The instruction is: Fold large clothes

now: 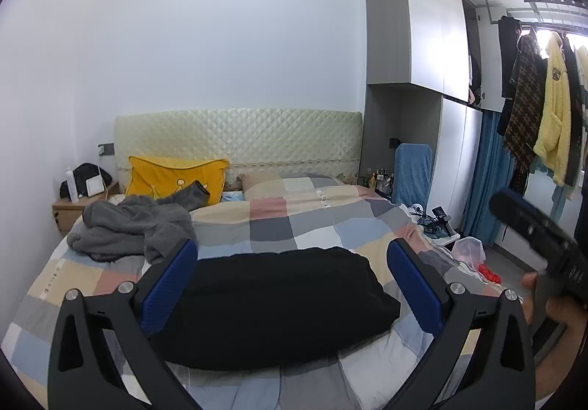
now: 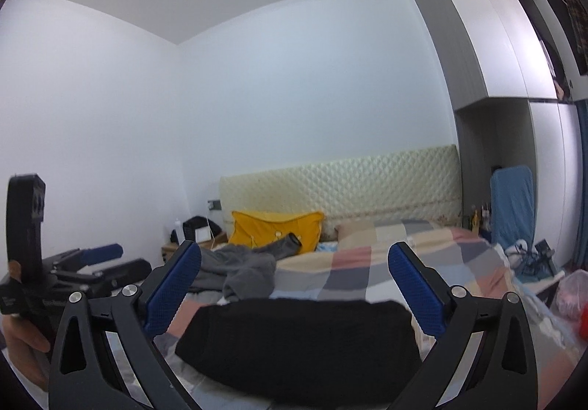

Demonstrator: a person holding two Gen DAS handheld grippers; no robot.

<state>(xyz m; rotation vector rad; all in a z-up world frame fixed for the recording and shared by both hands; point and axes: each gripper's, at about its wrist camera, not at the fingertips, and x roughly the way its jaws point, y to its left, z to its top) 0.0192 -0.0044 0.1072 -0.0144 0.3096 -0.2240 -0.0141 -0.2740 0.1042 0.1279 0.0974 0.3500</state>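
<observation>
A black garment (image 1: 272, 303) lies folded into a thick rectangle on the checked quilt (image 1: 294, 222) at the near end of the bed; it also shows in the right wrist view (image 2: 301, 343). A crumpled grey garment (image 1: 132, 226) lies at the bed's far left, seen in the right wrist view too (image 2: 242, 263). My left gripper (image 1: 292, 281) is open and empty, held above the black garment. My right gripper (image 2: 294, 285) is open and empty, also above it. The right gripper's body shows at the right edge of the left wrist view (image 1: 544, 248).
A yellow pillow (image 1: 176, 178) leans on the quilted headboard (image 1: 239, 138). A wooden nightstand (image 1: 70, 211) stands at the left. A blue-covered chair (image 1: 411, 171), a wardrobe (image 1: 433, 42), hanging clothes (image 1: 544, 116) and a plastic bag (image 1: 468, 252) are at the right.
</observation>
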